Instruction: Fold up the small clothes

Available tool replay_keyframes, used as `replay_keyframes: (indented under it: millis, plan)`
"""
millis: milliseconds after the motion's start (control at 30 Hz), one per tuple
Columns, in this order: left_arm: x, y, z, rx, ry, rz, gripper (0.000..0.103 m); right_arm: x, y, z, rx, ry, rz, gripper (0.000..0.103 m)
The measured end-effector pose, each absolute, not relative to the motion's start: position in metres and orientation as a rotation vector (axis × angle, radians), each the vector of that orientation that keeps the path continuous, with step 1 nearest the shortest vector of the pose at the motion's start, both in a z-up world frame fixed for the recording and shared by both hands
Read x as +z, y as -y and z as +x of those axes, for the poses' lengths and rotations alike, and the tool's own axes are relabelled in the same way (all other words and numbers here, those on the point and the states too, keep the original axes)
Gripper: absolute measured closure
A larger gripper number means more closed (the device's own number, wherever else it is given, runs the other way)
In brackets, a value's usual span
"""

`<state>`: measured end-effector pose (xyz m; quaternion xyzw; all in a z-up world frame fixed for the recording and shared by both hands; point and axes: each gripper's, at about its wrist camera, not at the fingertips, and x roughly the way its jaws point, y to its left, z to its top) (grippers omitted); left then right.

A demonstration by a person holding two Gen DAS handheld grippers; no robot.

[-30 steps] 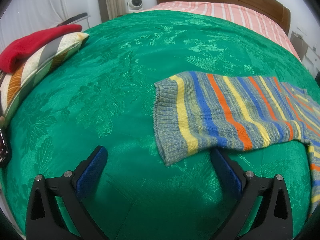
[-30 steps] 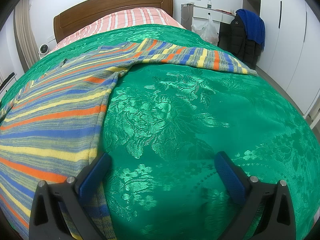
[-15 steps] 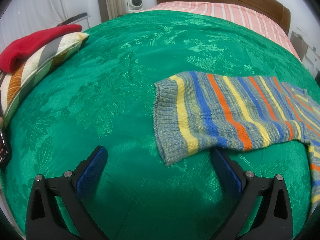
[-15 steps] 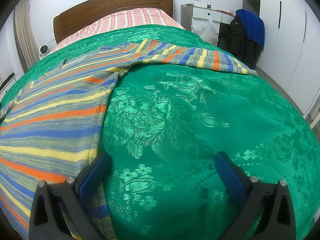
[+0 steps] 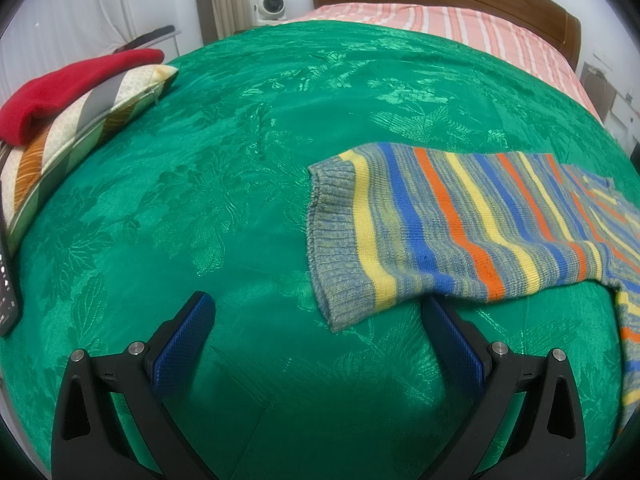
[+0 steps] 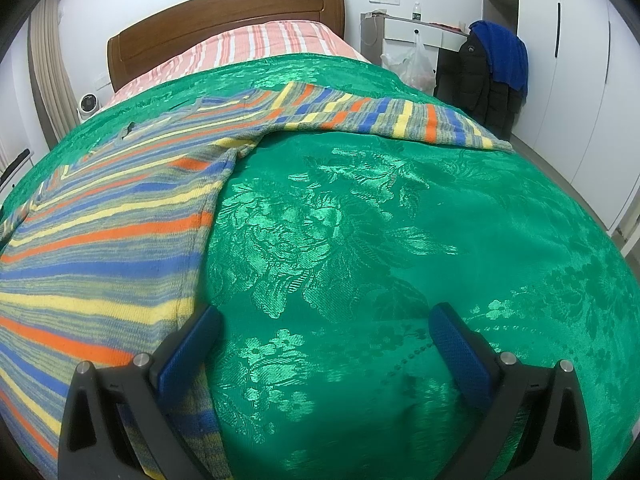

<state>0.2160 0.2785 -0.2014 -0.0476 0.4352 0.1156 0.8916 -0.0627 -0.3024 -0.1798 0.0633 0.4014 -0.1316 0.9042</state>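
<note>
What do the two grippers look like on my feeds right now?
Both match: the left gripper and right gripper have matte black, triangular-cutout finger frames with silver pins, and blue textured pads on the inner faces. No cables, markings or sleeves visible.

Pillow (image 5: 80,120) at far left edge.

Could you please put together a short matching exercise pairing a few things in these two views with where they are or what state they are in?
Things:
1. striped sweater
2. red garment
3. left gripper
4. blue garment

States or places:
A. lying on top of the striped cushion
B. open, holding nothing
C. draped over the dark jacket
D. spread flat on the green bedspread

Pairs: 1-D, 2-A, 3-B, 4-C
</note>
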Motion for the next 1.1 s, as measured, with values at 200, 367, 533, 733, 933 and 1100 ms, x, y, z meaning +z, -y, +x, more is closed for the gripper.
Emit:
replay_keyframes:
  millis: [200, 367, 533, 733, 933, 1100]
  plan:
    - [-0.202, -0.279, 0.216, 0.249, -0.899, -0.101, 0.000, -0.179, 0.302, -0.062, -0.270, -0.840, 0.138, 0.000]
    - [-0.202, -0.280, 0.215, 0.249, -0.901, -0.100, 0.000, -0.175, 0.307, -0.062, -0.231, -0.879, 0.163, 0.000]
    - [-0.201, -0.280, 0.218, 0.267, -0.923, -0.101, 0.000, -0.150, 0.338, -0.068, -0.150, -0.850, 0.296, 0.001]
    - [-0.181, -0.259, 0.183, 0.151, -0.983, -0.162, 0.001, -0.118, 0.433, -0.057, -0.173, -0.734, 0.505, 0.001]
    - [-0.174, -0.223, 0.121, -0.020, -0.941, -0.215, 0.001, -0.132, 0.506, -0.022, -0.121, -0.738, 0.783, 0.004]
    - [-0.178, -0.203, 0.119, -0.022, -0.913, -0.159, 0.001, -0.155, 0.559, 0.002, -0.173, -0.670, 0.950, 0.009]
